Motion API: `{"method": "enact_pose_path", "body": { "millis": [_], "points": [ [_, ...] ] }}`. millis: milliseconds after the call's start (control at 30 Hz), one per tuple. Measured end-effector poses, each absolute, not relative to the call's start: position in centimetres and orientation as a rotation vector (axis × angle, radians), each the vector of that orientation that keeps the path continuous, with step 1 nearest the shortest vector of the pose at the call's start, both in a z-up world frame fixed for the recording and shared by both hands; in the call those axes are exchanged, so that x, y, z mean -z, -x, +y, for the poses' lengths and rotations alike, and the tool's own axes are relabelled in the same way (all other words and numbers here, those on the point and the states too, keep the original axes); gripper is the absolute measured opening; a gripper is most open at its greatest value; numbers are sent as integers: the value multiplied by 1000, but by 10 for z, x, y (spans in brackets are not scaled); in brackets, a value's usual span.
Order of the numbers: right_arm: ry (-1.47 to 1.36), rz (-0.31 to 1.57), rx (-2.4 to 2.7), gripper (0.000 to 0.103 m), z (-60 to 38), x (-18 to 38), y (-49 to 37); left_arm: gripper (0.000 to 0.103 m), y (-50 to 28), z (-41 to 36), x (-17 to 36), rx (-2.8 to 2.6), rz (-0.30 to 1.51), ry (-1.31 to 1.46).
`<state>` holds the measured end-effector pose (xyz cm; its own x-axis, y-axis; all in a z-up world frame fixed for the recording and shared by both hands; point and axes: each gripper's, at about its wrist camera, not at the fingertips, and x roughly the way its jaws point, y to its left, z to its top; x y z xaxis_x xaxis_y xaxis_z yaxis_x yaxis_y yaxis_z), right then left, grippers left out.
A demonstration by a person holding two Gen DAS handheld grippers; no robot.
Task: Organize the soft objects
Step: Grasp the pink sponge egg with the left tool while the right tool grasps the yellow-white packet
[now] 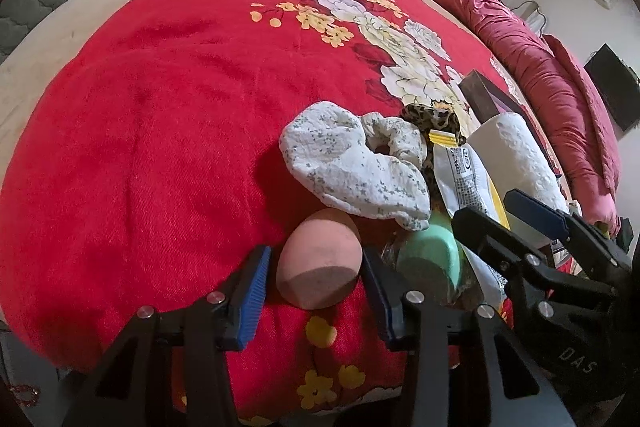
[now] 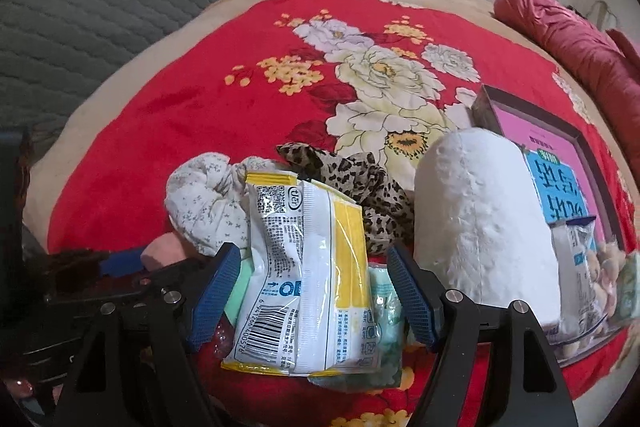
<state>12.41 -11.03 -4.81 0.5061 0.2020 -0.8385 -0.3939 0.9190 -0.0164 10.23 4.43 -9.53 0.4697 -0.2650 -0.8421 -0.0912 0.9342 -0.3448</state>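
A pink egg-shaped makeup sponge [image 1: 318, 263] lies on the red floral blanket [image 1: 160, 147]. My left gripper [image 1: 314, 259] is open around it, with a sliver of blanket showing at the left pad. Beside it sit a mint-green sponge [image 1: 428, 259] and a white floral scrunchie [image 1: 352, 163]. A white-and-yellow snack packet [image 2: 308, 287] lies between the pads of my right gripper [image 2: 314, 255], which is open and clear of it on both sides. Behind the packet are the white scrunchie [image 2: 208, 203] and a leopard-print scrunchie [image 2: 360, 187].
A white paper roll [image 2: 480, 227] stands right of the packet, against a dark box with a pink bottom [image 2: 540, 131] holding a blue packet [image 2: 560, 187]. A rolled pink quilt [image 1: 560, 87] lines the bed's right side. A grey quilted mat [image 2: 100, 7] lies beyond the far left edge.
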Motion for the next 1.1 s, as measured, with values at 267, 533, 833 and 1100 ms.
{"method": "enact_pose_path", "body": {
  "millis": [267,533,833,1100],
  "points": [
    [348,1089,-345,77,-93,52,-141,44,-102,47,95,111,1081,373],
    [429,1167,-372,77,-88,60,-156,43,-101,47,95,114,1080,373],
    [391,1189,-394,70,-85,69,-163,42,-100,46,95,122,1080,373],
    [317,1131,-473,58,-93,62,-153,42,-100,46,94,124,1075,363]
  ]
}}
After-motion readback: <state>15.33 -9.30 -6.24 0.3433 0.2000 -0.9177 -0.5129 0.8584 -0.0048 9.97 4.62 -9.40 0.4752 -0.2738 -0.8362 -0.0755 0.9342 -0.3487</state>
